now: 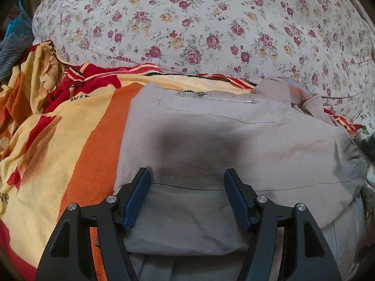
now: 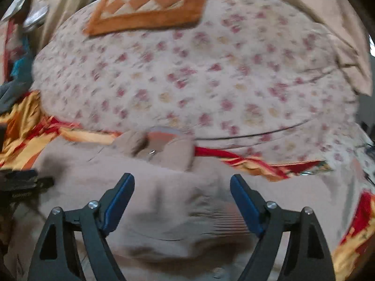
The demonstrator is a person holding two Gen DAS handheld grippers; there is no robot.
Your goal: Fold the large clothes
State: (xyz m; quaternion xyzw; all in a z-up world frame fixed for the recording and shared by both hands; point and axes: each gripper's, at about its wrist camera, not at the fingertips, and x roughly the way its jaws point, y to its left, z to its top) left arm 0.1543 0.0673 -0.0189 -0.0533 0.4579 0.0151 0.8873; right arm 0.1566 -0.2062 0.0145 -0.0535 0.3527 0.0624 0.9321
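A beige jacket (image 1: pixel 234 145) lies folded on the bed, its pocket zipper (image 1: pixel 218 98) and striped collar (image 1: pixel 297 91) at the far side. My left gripper (image 1: pixel 186 175) hovers open over the jacket's near folded edge, and its blue pads (image 1: pixel 138 194) do not pinch the cloth. The right wrist view is blurred. There my right gripper (image 2: pixel 182 178) stands wide open above the same jacket (image 2: pixel 164 199), with a ribbed cuff or hem (image 2: pixel 218 220) lying loose between its fingers. The collar (image 2: pixel 161 138) sits just beyond. The dark left gripper (image 2: pixel 21 185) shows at that view's left edge.
Under the jacket is an orange, yellow and red blanket (image 1: pixel 58 128). A floral bedcover (image 1: pixel 211 23) fills the far side. An orange checked cloth (image 2: pixel 150 7) lies on it at the back. Other clothes (image 1: pixel 9 46) pile at the left edge.
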